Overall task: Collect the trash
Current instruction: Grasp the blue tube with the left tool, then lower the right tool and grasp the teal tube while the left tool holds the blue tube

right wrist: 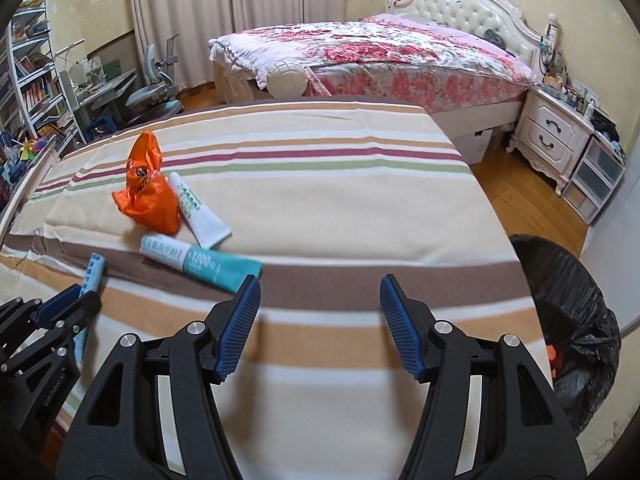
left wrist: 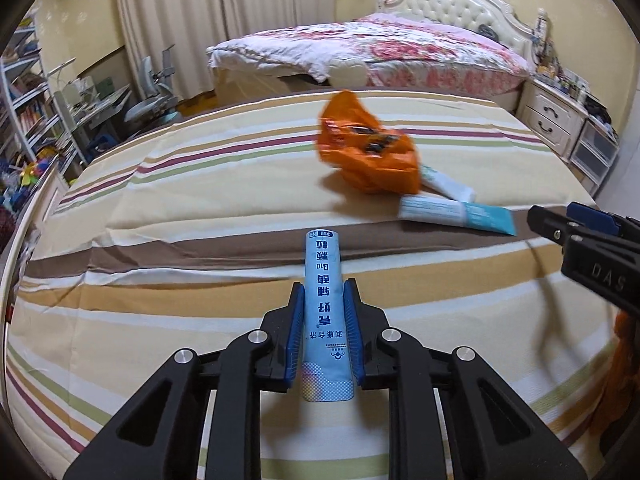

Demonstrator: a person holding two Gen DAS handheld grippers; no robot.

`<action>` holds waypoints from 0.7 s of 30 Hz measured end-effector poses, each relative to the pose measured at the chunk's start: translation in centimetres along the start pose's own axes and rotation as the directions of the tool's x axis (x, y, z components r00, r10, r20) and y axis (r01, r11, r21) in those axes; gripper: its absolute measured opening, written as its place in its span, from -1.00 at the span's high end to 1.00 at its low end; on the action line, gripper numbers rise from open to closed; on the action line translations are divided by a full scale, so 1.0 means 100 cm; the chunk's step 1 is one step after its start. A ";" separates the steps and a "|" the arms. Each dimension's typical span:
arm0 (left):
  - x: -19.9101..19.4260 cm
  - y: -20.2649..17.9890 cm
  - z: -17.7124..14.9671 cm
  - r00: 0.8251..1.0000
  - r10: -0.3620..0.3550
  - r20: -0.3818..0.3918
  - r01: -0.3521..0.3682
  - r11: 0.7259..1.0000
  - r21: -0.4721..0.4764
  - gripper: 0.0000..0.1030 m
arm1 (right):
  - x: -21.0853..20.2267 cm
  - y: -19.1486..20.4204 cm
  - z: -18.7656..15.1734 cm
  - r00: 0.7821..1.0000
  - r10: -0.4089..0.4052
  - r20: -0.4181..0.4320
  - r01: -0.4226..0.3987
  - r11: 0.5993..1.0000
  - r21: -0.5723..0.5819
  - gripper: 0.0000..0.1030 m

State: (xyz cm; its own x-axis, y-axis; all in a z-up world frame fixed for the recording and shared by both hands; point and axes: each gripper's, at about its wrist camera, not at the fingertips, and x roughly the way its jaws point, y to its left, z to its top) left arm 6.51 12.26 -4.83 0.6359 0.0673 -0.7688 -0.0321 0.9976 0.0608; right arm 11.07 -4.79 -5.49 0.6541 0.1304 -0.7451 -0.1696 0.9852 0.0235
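The left gripper [left wrist: 323,312] is clenched on the pale blue sachet [left wrist: 325,300], lifted lengthwise for carrying to the black-lined bin [right wrist: 576,320] beside the striped bed [right wrist: 320,200], while the right gripper [right wrist: 318,312] stands released and empty (orange wrapper [right wrist: 150,196] and two tubes remain).

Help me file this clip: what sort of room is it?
Most likely a home bedroom: a bed with a floral quilt and tufted headboard, a white nightstand, and a desk with chair by the curtains.
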 end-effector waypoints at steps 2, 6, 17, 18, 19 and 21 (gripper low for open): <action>0.001 0.012 0.002 1.000 0.019 0.002 -0.019 1.000 -0.021 0.59 | 0.007 0.004 0.007 1.000 0.004 -0.003 -0.004 1.000 0.001 -0.18; 0.006 0.035 0.005 0.999 0.052 -0.002 -0.052 0.997 -0.062 0.59 | 0.024 0.009 0.018 0.999 -0.015 -0.034 0.015 1.000 -0.002 -0.19; 0.006 0.059 0.003 0.999 0.053 -0.001 -0.052 0.989 -0.140 0.59 | 0.005 0.026 -0.011 0.997 -0.005 -0.074 0.000 0.998 -0.064 -0.34; 0.005 0.059 0.003 0.999 0.051 0.000 -0.051 0.989 -0.136 0.59 | 0.001 0.028 -0.015 0.997 0.003 -0.076 -0.009 0.998 -0.070 -0.34; 0.006 0.059 0.003 0.999 0.051 0.001 -0.050 0.990 -0.134 0.59 | -0.002 0.030 -0.018 0.997 0.007 -0.076 -0.013 0.997 -0.077 -0.35; 0.005 0.059 0.002 0.999 0.052 0.001 -0.051 0.990 -0.134 0.59 | -0.006 0.036 -0.022 0.997 0.009 -0.072 -0.015 0.996 -0.091 -0.35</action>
State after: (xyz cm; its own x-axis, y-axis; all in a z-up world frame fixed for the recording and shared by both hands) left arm 6.78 18.23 -4.76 0.6341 0.1186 -0.7641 -0.1672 0.9858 0.0143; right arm 8.43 -1.62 -6.42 0.5975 0.1307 -0.7911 -0.2462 0.9689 -0.0259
